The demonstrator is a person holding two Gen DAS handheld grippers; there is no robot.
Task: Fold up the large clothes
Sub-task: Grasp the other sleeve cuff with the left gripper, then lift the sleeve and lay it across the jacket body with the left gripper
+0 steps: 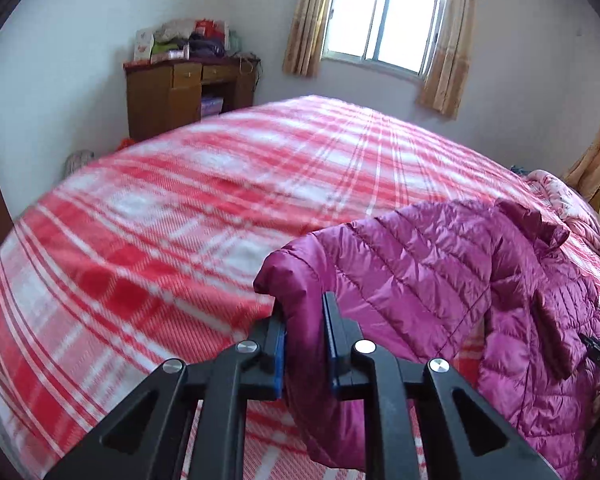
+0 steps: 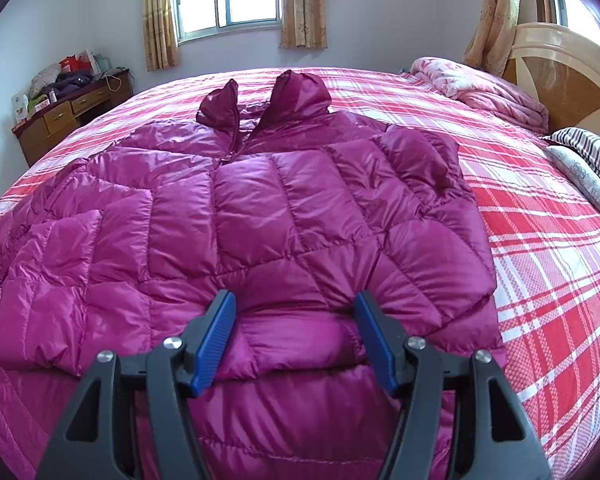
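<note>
One magenta puffer jacket lies under the wide-spread right gripper; the left gripper pinches its edge.

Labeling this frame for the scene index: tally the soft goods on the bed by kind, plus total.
Magenta puffer jacket: 1
Red plaid bedspread: 1
Pink floral quilt, bunched near the headboard: 1
Striped pillow: 1
Total: 4
</note>
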